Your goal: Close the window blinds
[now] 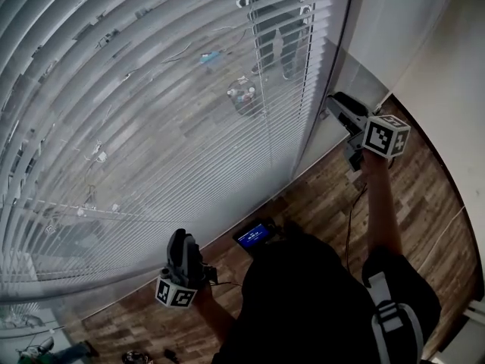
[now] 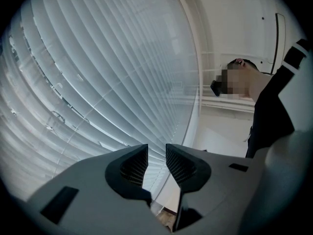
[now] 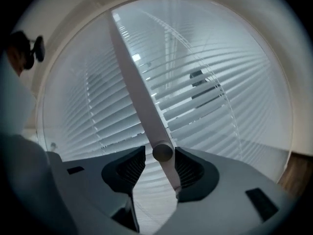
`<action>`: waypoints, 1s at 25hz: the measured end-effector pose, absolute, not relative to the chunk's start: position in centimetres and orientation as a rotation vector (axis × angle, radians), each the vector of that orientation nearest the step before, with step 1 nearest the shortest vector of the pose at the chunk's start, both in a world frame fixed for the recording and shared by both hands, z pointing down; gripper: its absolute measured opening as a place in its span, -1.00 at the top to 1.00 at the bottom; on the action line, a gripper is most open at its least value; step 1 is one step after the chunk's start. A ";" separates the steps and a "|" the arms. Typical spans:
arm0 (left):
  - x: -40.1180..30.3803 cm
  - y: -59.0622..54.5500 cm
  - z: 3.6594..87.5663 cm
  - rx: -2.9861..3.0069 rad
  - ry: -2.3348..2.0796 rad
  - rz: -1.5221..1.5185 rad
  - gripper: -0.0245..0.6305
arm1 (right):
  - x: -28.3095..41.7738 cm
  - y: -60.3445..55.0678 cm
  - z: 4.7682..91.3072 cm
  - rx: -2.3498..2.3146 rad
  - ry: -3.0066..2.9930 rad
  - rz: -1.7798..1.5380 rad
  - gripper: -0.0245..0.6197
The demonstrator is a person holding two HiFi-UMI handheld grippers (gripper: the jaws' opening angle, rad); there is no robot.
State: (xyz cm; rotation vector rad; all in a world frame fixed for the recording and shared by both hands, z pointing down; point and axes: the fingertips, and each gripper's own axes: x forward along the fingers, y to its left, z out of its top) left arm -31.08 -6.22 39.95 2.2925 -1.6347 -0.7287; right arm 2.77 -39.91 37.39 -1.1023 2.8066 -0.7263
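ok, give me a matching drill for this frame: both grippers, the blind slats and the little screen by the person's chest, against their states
Things:
1. left gripper
2. right gripper
3. blind slats
4. small screen

States:
A. lit blue
B. jaws apart, the white wand between them
C. jaws apart, nothing between them
D. tilted open enough to see outside

Pairs: 1-C, 2-B, 3-D, 4-A
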 end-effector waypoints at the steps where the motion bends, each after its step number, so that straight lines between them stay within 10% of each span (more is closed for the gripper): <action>1: -31.1 -6.2 40.0 2.291 -1.636 -0.728 0.55 | 2.7 -39.7 37.5 -1.154 2.861 -0.626 0.38; 12: -30.8 -6.5 40.1 2.292 -1.632 -0.730 0.55 | 2.2 -39.8 36.9 -1.639 3.115 0.387 0.36; 25: -31.2 -6.1 39.5 2.279 -1.654 -0.729 0.56 | 2.5 -40.4 36.5 -1.608 3.104 0.075 0.52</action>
